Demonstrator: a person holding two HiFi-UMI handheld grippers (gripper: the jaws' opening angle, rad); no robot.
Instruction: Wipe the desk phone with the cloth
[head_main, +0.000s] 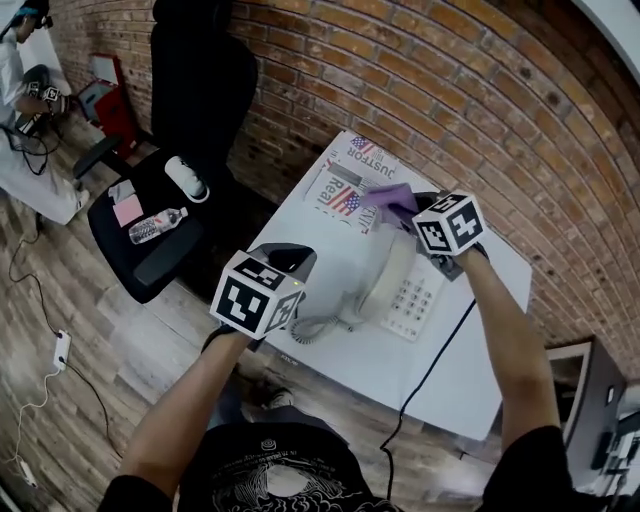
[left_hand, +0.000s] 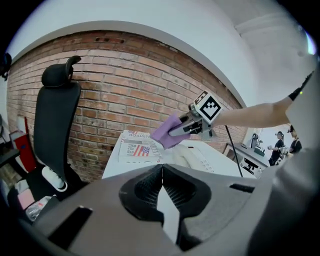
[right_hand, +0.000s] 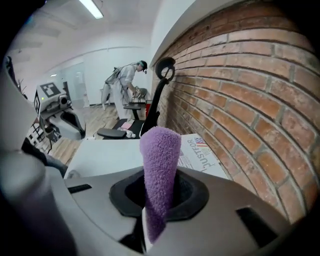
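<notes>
With my right gripper (right_hand: 159, 207) clamped on the cloth (right_hand: 160, 160) over the desk phone (head_main: 405, 290) and my left gripper (left_hand: 161, 192) closed empty, most wiping seemed left.

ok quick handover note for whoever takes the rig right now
Left tongs: shut, empty, over the table, left of the phone.
Right tongs: shut on the cloth, held over the phone's far end, near the newspaper.
Done: cloth is gripped.
Left: wipe the phone. I can't tell whether the cloth touches it yet.
</notes>
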